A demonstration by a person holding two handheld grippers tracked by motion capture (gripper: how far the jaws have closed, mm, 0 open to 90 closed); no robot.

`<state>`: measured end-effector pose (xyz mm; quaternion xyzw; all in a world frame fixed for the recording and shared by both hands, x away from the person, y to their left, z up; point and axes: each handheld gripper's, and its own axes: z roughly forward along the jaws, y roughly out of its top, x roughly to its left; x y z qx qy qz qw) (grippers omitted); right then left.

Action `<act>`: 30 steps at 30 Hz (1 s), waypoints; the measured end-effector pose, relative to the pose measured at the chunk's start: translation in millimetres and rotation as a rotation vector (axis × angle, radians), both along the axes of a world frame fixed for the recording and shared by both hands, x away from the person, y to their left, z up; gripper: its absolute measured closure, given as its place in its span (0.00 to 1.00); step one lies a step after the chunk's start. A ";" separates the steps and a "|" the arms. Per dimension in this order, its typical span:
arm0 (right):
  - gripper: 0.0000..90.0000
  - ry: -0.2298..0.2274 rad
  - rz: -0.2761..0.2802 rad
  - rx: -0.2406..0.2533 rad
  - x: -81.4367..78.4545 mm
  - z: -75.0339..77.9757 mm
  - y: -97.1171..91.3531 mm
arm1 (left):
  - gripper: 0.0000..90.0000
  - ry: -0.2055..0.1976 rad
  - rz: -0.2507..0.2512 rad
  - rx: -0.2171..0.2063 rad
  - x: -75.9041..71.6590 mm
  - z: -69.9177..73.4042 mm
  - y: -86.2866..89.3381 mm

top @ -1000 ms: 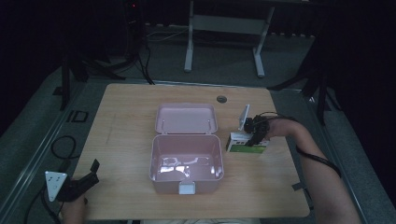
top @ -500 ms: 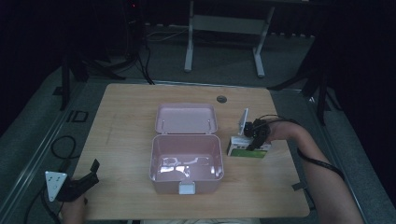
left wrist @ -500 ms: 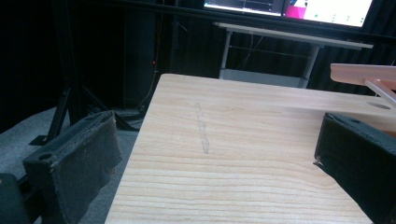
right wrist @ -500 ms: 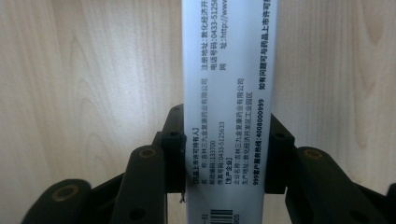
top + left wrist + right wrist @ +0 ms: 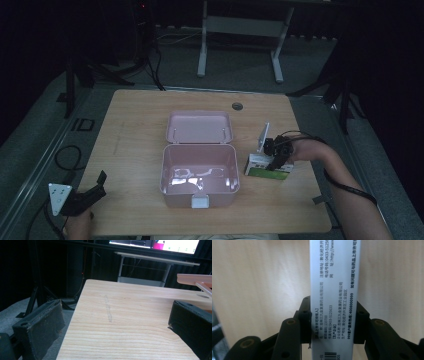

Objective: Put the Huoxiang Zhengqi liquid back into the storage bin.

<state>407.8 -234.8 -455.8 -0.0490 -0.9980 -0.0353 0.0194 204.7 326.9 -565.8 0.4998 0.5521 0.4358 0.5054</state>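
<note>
Left gripper (image 5: 87, 192): it is hovering at the near left corner of the table, in the person's left hand (image 5: 76, 224), with its grey three-cornered plate facing left. In the left gripper view its two black jaws are standing wide apart with nothing but bare wood between them.

Table (image 5: 135, 120): a light wooden top is carrying everything in the scene; a small round dark fitting (image 5: 237, 106) is sitting near its far edge.

Pink box (image 5: 199, 175): it is sitting open in the middle of the table, its lid (image 5: 199, 127) lying back flat toward the far side. A white latch (image 5: 200, 201) is showing on the near wall. The inside is glinting with reflections; whether anything is lying in it cannot be told.

Carton (image 5: 267, 167): a small white and green carton is lying on the table just right of the pink box, close to it but apart. In the right gripper view its white side (image 5: 334, 290) with printed text is running up between the jaws.

Right gripper (image 5: 276, 154): it is reaching down onto the carton from the right, held by the person's right hand (image 5: 300, 150). Its jaws are closing on both long sides of the carton, pads pressing against it.

Right forearm (image 5: 350, 195): it is stretching in from the lower right corner, with a dark cable trailing along it.
</note>
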 end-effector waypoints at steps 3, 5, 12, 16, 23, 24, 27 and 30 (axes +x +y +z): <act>0.69 0.009 0.006 0.002 -9.1 2.1 0.1 | 0.00 0.000 -0.001 0.002 -0.1 0.0 0.0; 0.69 0.022 -0.002 -0.003 -14.2 3.3 0.5 | 0.00 -0.002 -0.004 0.004 -0.2 0.0 0.0; 0.69 0.041 -0.006 -0.025 -32.9 11.2 3.4 | 0.00 -0.001 -0.003 0.004 -0.2 0.0 -0.2; 0.69 0.035 0.007 -0.026 -40.9 20.3 6.0 | 0.00 -0.001 -0.003 0.005 -0.2 0.0 -0.2; 0.69 0.010 0.020 -0.037 -47.6 46.3 14.7 | 0.00 -0.001 -0.002 0.005 -0.2 0.0 -0.3; 0.69 0.003 0.025 -0.038 -48.2 50.7 16.1 | 0.00 -0.002 -0.002 0.004 -0.2 0.0 -0.2; 0.69 -0.006 0.026 -0.036 -49.2 66.3 20.2 | 0.00 -0.001 -0.002 0.004 -0.2 0.0 -0.2; 0.69 -0.013 0.030 -0.033 -50.4 80.1 23.7 | 0.00 -0.002 -0.002 0.005 -0.2 0.0 -0.2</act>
